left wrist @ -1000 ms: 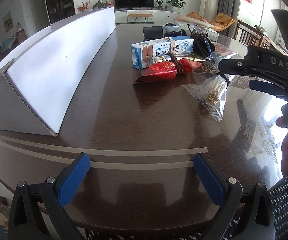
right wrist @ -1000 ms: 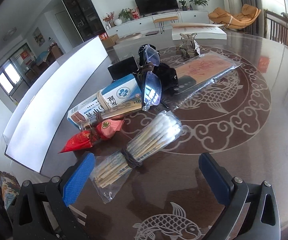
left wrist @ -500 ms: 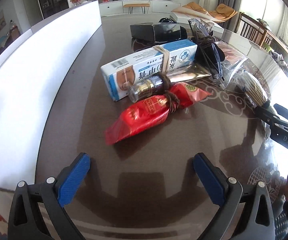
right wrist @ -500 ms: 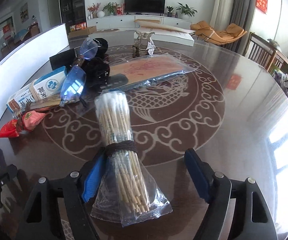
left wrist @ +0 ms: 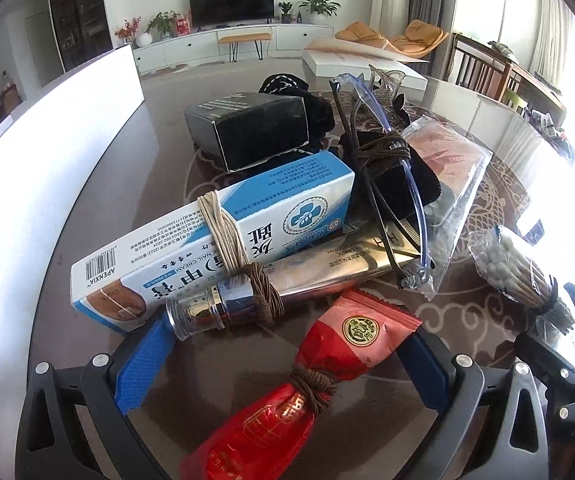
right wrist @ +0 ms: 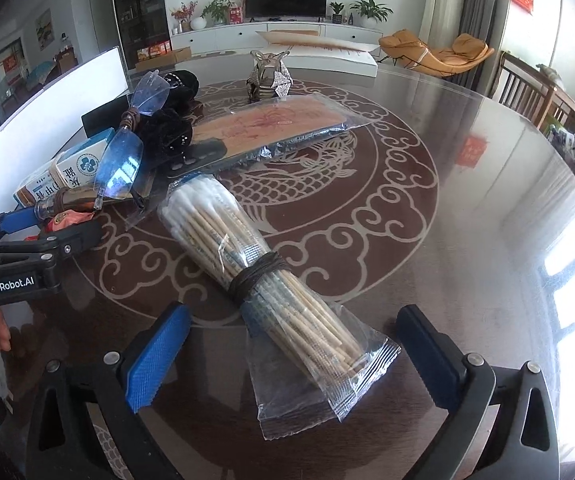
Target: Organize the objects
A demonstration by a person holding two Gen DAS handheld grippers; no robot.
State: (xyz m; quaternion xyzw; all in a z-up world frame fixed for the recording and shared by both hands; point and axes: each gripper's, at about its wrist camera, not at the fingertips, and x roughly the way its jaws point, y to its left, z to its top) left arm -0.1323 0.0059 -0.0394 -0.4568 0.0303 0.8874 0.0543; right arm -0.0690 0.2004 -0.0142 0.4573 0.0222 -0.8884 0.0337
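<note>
Listing our left gripper (left wrist: 283,364), wide around the red packet (left wrist: 307,384), and our right gripper (right wrist: 287,352), just reopened wide around the cotton-swab bag (right wrist: 247,268).

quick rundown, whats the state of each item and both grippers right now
left gripper: open, red packet between its fingers, not pressed
right gripper: open, jaws just reopened, straddling the swab bag
red packet: lying flat, cord-tied
cotton swab bag: sealed, cord-tied, lying on the table
cream box: closed, string-tied
tube: capped, cord-tied
glasses: folded, cord-wrapped
black box: closed
</note>
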